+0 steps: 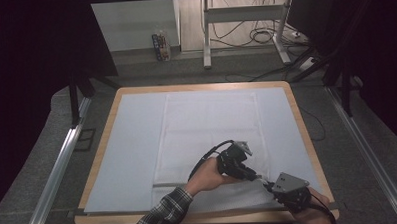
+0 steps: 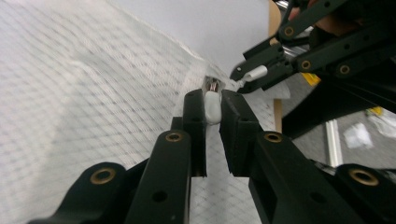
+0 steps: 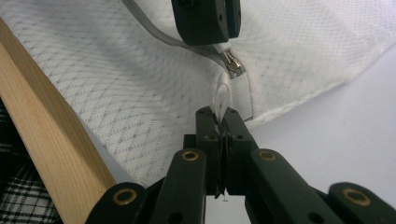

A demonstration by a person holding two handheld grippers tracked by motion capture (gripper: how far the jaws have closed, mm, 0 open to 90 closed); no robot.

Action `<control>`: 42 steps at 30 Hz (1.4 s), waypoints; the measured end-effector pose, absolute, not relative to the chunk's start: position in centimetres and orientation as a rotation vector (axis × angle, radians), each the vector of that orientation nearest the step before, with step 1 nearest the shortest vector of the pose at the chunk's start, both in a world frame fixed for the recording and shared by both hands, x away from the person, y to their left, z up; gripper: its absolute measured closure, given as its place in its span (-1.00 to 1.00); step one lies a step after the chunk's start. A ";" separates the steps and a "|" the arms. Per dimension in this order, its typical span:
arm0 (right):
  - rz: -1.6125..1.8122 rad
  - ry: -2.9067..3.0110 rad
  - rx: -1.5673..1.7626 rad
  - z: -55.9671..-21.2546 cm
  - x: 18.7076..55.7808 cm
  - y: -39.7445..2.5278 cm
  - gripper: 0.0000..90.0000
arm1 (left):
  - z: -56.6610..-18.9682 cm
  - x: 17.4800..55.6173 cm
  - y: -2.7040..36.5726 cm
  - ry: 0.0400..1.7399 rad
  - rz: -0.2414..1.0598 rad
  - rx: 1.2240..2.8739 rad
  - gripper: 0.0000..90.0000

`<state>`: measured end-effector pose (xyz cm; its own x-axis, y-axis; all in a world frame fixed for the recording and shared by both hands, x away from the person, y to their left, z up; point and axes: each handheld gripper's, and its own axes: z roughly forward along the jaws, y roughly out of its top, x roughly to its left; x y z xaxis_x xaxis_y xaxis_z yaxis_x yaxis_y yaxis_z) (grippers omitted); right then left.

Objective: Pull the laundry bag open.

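While the white mesh bag [image 1: 210, 136] lies flat across the pale sheet [image 1: 132, 144] on the wooden table [image 1: 103, 140], both grippers meet at its near right corner. On the left of the two, the left gripper [image 1: 252, 175] reaches in from the person's left hand [image 1: 206, 178]; in the left gripper view its jaws stand only slightly apart, pinched on a thick white tab of fabric [image 2: 213, 106] at the bag's edge, just behind the metal zipper slider [image 2: 213, 85]. To its right, the right gripper [image 1: 267, 183] sits near the table's front edge. In the right gripper view its jaws are pressed fully together on the thin white pull loop [image 3: 222, 100] that hangs from the zipper slider [image 3: 233, 63], with the grey zipper tape [image 3: 154, 32] running away to the upper left.
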<state>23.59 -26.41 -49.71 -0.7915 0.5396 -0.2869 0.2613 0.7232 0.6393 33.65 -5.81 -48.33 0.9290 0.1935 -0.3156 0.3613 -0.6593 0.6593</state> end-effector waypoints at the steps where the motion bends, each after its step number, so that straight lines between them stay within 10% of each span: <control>1: 0.820 2.465 0.611 -49.7 23.6 -26.4 0.93 | -48.3 33.6 -5.8 0.390 -0.278 2.307 0.81; 42: 0.789 2.484 0.601 -49.9 23.6 -26.3 0.92 | -49.4 33.9 -5.7 0.383 -0.437 2.295 0.81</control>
<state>23.58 -26.26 -49.89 -0.7973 0.5279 -0.2925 0.2624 0.7396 0.6198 33.89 -5.71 -49.44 0.8966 0.1402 -0.4201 0.3982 -0.6704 0.6261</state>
